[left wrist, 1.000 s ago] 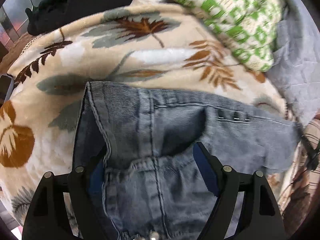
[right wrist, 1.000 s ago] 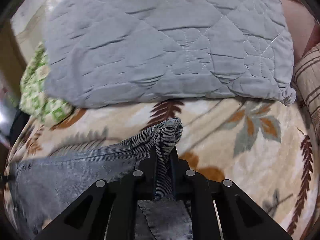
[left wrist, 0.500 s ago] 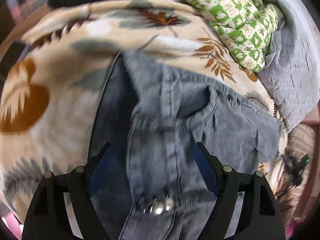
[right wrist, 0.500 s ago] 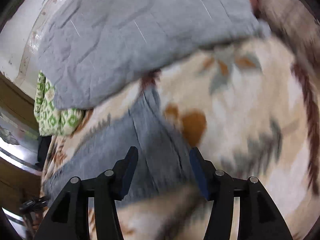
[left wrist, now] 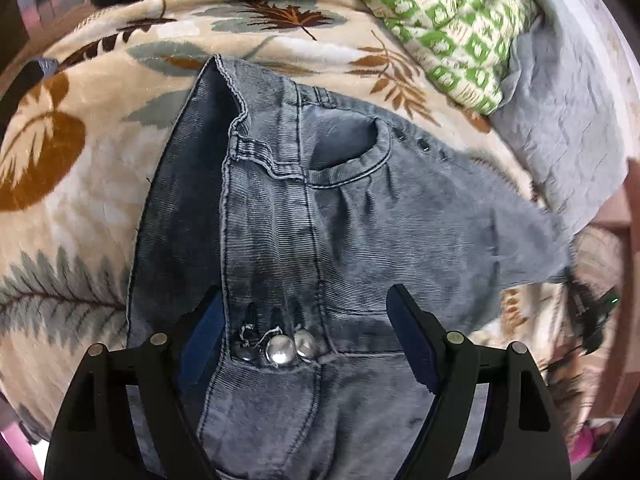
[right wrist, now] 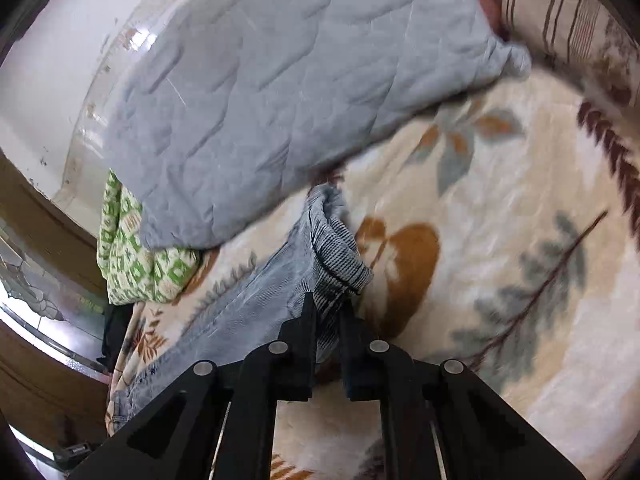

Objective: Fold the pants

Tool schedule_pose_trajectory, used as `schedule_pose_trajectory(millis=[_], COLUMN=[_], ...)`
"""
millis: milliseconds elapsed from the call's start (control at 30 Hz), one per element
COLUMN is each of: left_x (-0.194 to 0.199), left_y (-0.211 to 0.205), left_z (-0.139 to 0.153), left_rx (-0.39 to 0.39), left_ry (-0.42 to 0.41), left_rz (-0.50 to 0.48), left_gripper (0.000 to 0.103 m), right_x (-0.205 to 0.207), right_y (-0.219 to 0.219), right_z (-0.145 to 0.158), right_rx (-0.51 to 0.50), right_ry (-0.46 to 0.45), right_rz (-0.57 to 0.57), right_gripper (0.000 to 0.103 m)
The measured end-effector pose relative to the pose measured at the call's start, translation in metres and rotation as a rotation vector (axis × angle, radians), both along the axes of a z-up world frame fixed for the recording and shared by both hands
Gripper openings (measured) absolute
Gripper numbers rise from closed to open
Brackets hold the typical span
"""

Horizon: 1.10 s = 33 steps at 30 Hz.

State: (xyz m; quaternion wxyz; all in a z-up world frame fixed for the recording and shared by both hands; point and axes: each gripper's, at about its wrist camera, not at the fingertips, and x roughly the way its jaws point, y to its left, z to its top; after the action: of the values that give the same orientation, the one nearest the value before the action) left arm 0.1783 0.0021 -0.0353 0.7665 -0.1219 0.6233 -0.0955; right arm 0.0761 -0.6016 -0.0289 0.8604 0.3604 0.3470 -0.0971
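Grey-blue jeans [left wrist: 360,220] lie on a cream leaf-print blanket [left wrist: 60,200]. In the left wrist view the waist faces me, with a front pocket and three metal buttons [left wrist: 280,348]. My left gripper [left wrist: 304,292] hangs open above the waist, its fingers on either side of the button fly and not pressing the cloth. In the right wrist view the jeans [right wrist: 256,300] stretch away to the lower left. My right gripper [right wrist: 327,300] is shut on the bunched leg end [right wrist: 336,248], which sticks out past the fingertips.
A grey quilted cover [right wrist: 280,100] lies just behind the leg end, and is at right in the left view [left wrist: 568,100]. A green patterned cloth [left wrist: 448,20] is bunched beside it. A striped pillow [right wrist: 560,12] sits at the far right. Wooden furniture edges the bed at left.
My left gripper has slid along the jeans toward the waist, bringing the buttons between its fingers. My right gripper let the leg end go, rolled, and has shut on it again.
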Motion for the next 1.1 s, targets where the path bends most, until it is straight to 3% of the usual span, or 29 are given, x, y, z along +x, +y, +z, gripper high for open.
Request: schedule_pose_trajectory(millis=[67,200,267,367,467,600,800,900,1000,1100], left_x=[0.006,0.009,0.009,0.008,-0.003,-0.031,-0.088,-0.109,-0.113,-0.116], left_y=[-0.001,-0.008,-0.012,-0.007,0.012,0.025,0.024,0.021,0.018,0.030], left_z=[-0.020,-0.024,-0.024,-0.019,-0.014,-0.009,-0.003,0.003,0.002,0.007], left_rx=[0.030,0.087,0.110,0.089,-0.008,-0.073,-0.028,0.041,0.077,0.059], left_ry=[0.050,0.013,0.012,0.012,0.022,0.035,-0.003,-0.058,-0.061,-0.063], left_rz=[0.012,0.003,-0.028,-0.018,0.044,0.067,0.015,-0.019,-0.049,-0.032], left_gripper=[0.081,0.081,0.081,0.081,0.081,0.081,0.081,0.081,0.081,0.081], right_x=[0.002,0.007,0.004,-0.003,-0.021,-0.064,-0.145,-0.187,-0.221,-0.248], right_y=[-0.005,-0.014,-0.014,-0.015,-0.012,0.003,0.040,0.061,0.079,0.090], right_z=[-0.012,-0.051,-0.056,-0.048,-0.028,0.000,0.020,0.025,0.028,0.029], right_rx=[-0.025,-0.013,-0.011,0.009,0.016,0.013,0.041,0.047,-0.010,-0.114], right_ry=[0.069,0.186,0.175,0.173,0.147,0.123,0.145,0.160,0.194,0.247], right_rz=[0.000,-0.034,-0.055,-0.073,-0.070,-0.058,-0.042,-0.035,-0.023,-0.012], right_gripper=[0.009,0.010,0.011,0.020,0.026,0.056,0.070,0.073,0.075,0.075])
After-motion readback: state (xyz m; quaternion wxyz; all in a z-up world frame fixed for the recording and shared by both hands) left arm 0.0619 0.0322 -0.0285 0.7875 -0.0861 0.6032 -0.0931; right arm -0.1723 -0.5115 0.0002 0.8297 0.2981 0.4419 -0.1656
